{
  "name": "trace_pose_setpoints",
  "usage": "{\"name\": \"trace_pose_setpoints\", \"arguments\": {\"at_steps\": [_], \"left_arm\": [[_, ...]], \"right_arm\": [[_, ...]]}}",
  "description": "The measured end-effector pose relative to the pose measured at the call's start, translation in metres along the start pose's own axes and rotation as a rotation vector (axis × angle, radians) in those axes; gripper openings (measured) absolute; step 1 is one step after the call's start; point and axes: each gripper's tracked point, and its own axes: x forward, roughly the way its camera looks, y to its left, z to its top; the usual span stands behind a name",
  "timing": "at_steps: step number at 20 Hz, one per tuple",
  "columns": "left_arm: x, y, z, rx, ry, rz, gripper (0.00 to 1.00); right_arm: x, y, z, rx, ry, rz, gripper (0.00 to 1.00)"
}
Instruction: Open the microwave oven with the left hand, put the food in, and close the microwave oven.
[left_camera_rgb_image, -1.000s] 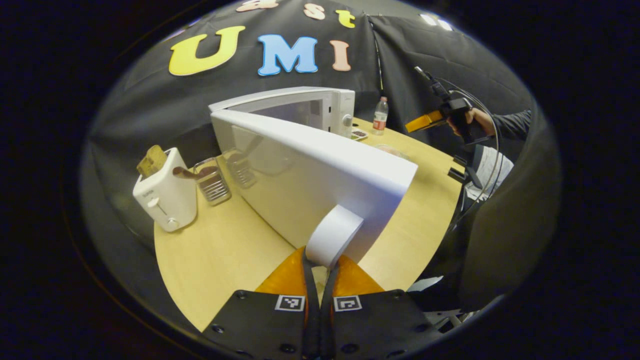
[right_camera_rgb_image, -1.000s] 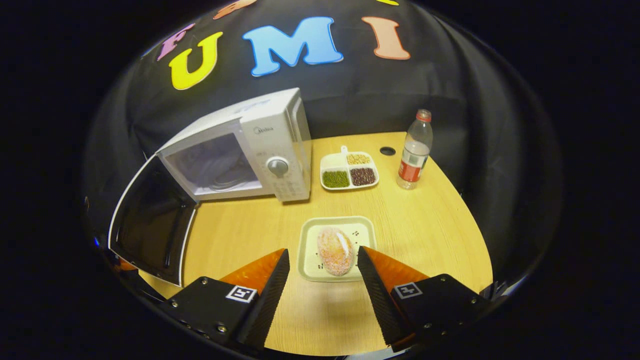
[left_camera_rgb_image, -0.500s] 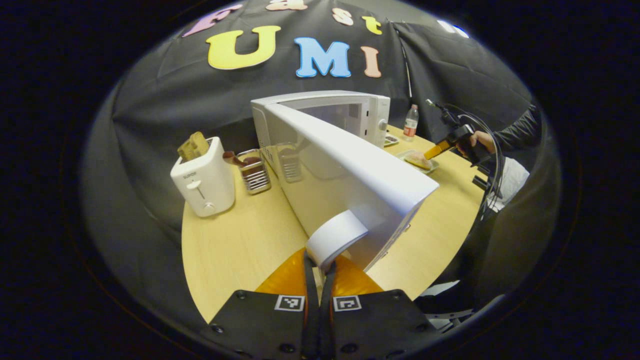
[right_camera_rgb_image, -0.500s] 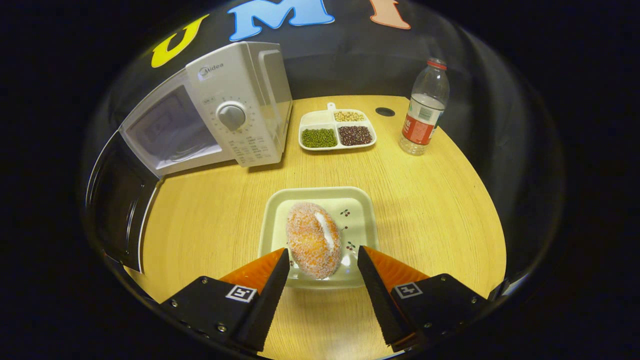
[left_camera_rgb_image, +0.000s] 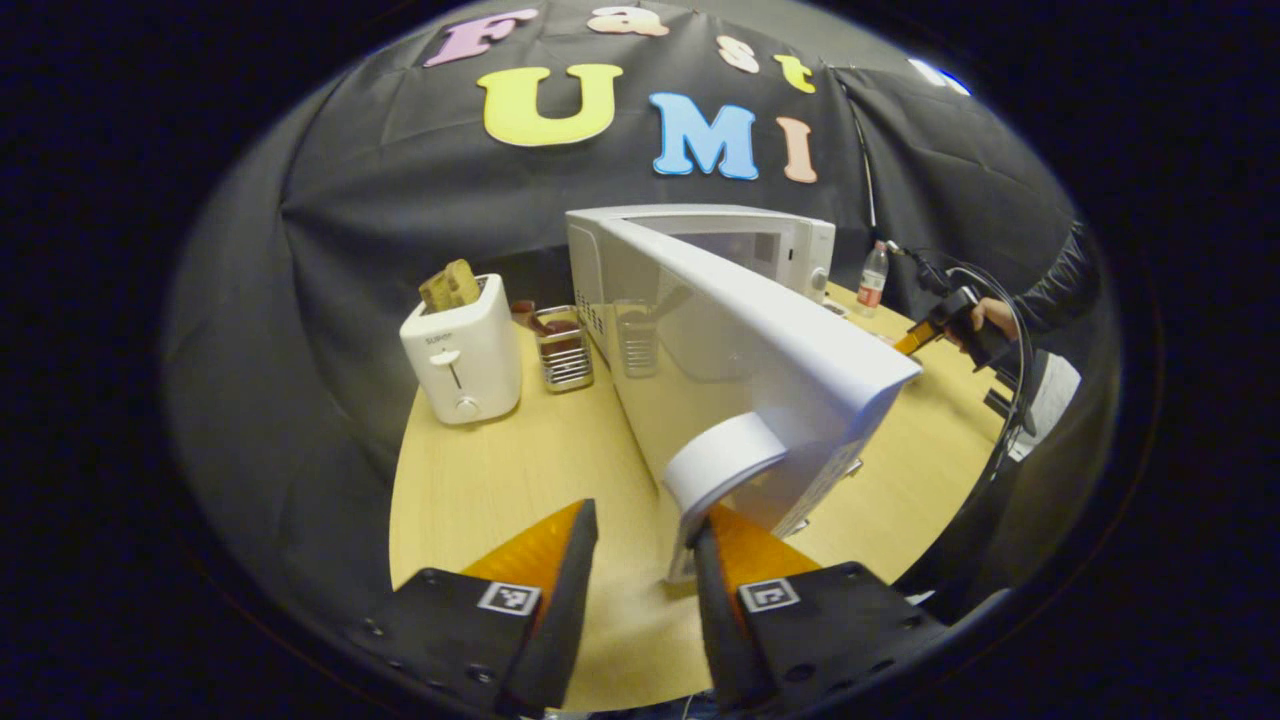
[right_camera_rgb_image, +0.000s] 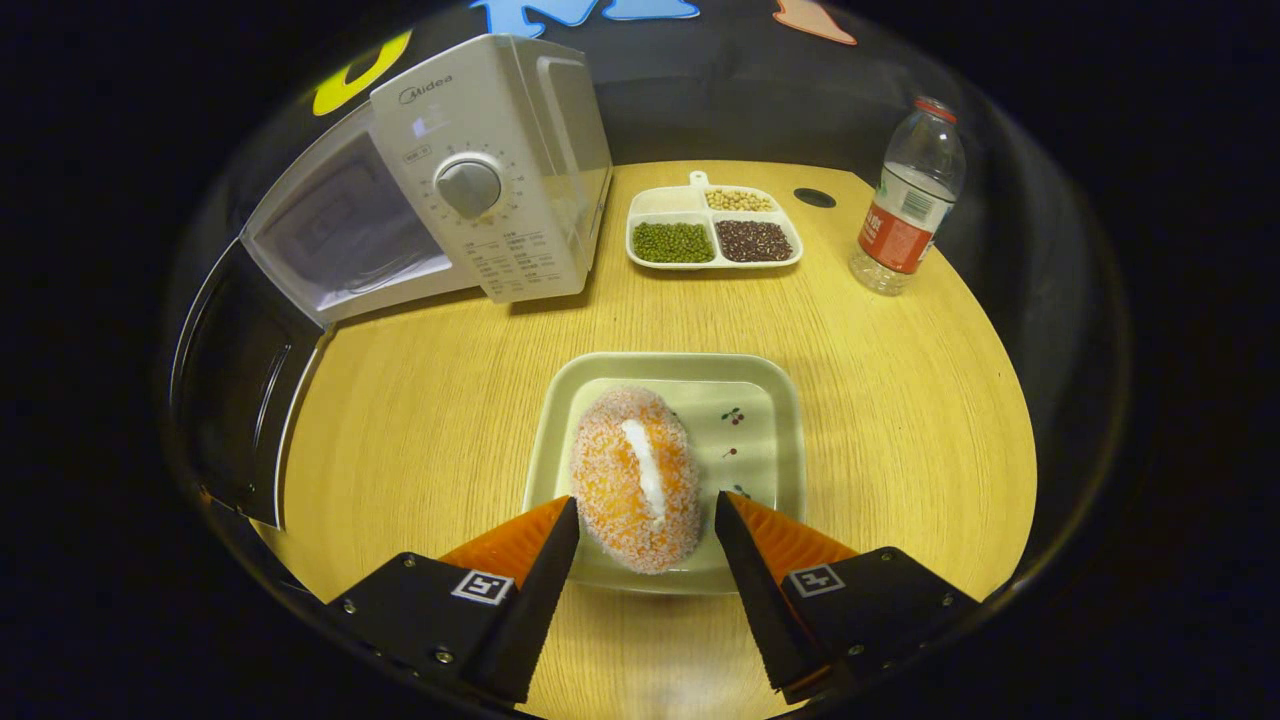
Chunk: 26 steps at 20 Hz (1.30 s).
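My left gripper (left_camera_rgb_image: 640, 560) is spread open and grips nothing; the handle (left_camera_rgb_image: 722, 466) of the swung-open microwave (right_camera_rgb_image: 480, 180) door (left_camera_rgb_image: 760, 340) sits by its right finger. My right gripper (right_camera_rgb_image: 640, 555) is also wide, its fingers either side of the sugared bread (right_camera_rgb_image: 635, 490) without pressing it. The bread lies on a square plate (right_camera_rgb_image: 760, 420). A divided tray (right_camera_rgb_image: 660, 205) holds green, dark and pale beans. The toaster (left_camera_rgb_image: 462, 350) holds toast; a wire basket (left_camera_rgb_image: 563, 350) stands beside it.

A staged kitchen booth: black cloth wall (left_camera_rgb_image: 350, 230) behind a wooden bench (right_camera_rgb_image: 880, 400) carrying a microwave (right_camera_rgb_image: 500, 180), toaster (left_camera_rgb_image: 462, 350), bottle (right_camera_rgb_image: 905, 215) and dish of beans (right_camera_rgb_image: 712, 228).
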Motion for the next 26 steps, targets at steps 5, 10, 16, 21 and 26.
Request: {"name": "trace_pose_setpoints", "arguments": {"at_steps": [5,10,16,21,26], "left_arm": [[-0.002,-0.002,-0.001,0.001,-0.003,0.041,0.90],[-0.026,0.001,0.006,-0.036,-0.046,0.139,0.97],[-0.104,-0.010,0.057,-0.116,-0.187,0.356,0.97],[-0.149,-0.059,0.149,-0.141,-0.367,0.426,0.94],[-0.148,-0.125,0.243,-0.061,-0.490,0.355,0.94]], "right_arm": [[-0.001,-0.002,0.001,-0.031,-0.008,0.007,0.64],[-0.014,-0.019,0.008,-0.125,-0.043,-0.063,0.43],[-0.036,-0.011,0.012,-0.252,-0.082,-0.030,0.42],[-0.069,0.002,0.031,-0.386,-0.178,-0.029,0.41],[-0.107,0.024,0.058,-0.589,-0.329,-0.085,0.41]]}}
